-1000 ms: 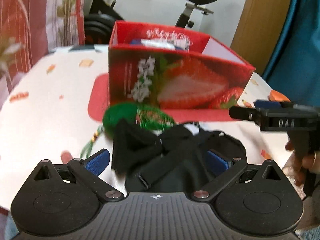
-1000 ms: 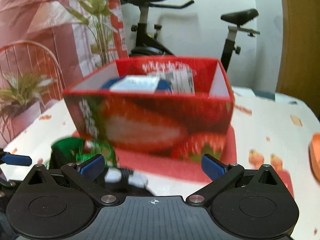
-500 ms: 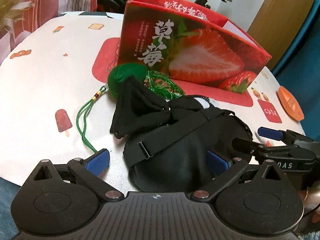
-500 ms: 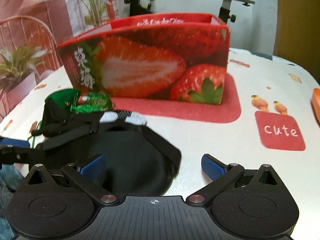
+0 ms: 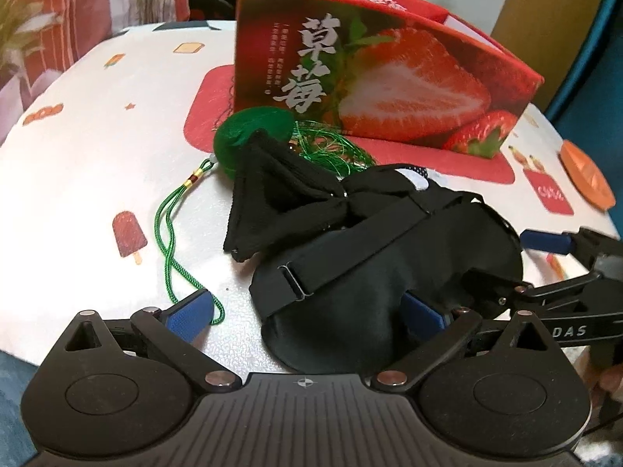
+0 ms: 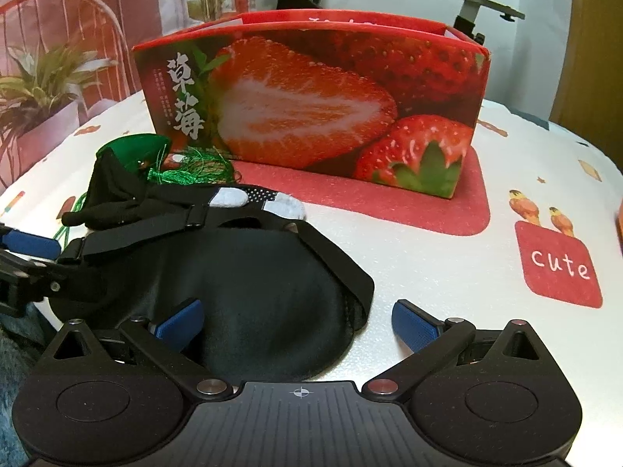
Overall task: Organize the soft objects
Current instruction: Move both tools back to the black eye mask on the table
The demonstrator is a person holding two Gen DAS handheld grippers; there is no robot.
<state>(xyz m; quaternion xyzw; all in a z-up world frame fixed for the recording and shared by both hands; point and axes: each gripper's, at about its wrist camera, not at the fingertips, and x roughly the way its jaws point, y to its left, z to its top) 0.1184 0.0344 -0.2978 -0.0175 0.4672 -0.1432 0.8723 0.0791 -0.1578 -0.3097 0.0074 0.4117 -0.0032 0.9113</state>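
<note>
Little of the sorting looked done: the soft things lay loose on the tabletop (image 5: 78, 163) in front of the strawberry box (image 5: 389, 89), whose inside was hidden from both views. Going left to right, a green tasselled charm (image 5: 249, 136) lay just beside the box with its cord trailing towards the near edge; a black fabric piece (image 5: 272, 202) overlapped it; then came the black eye mask (image 5: 389, 257), strap side up, its long axis running roughly across the table, parallel to the box front. The left gripper (image 5: 307, 311) stood wide open, holding nothing, around the mask's left end. The right gripper (image 6: 300, 323) was likewise spread open and empty over the mask's right end.
</note>
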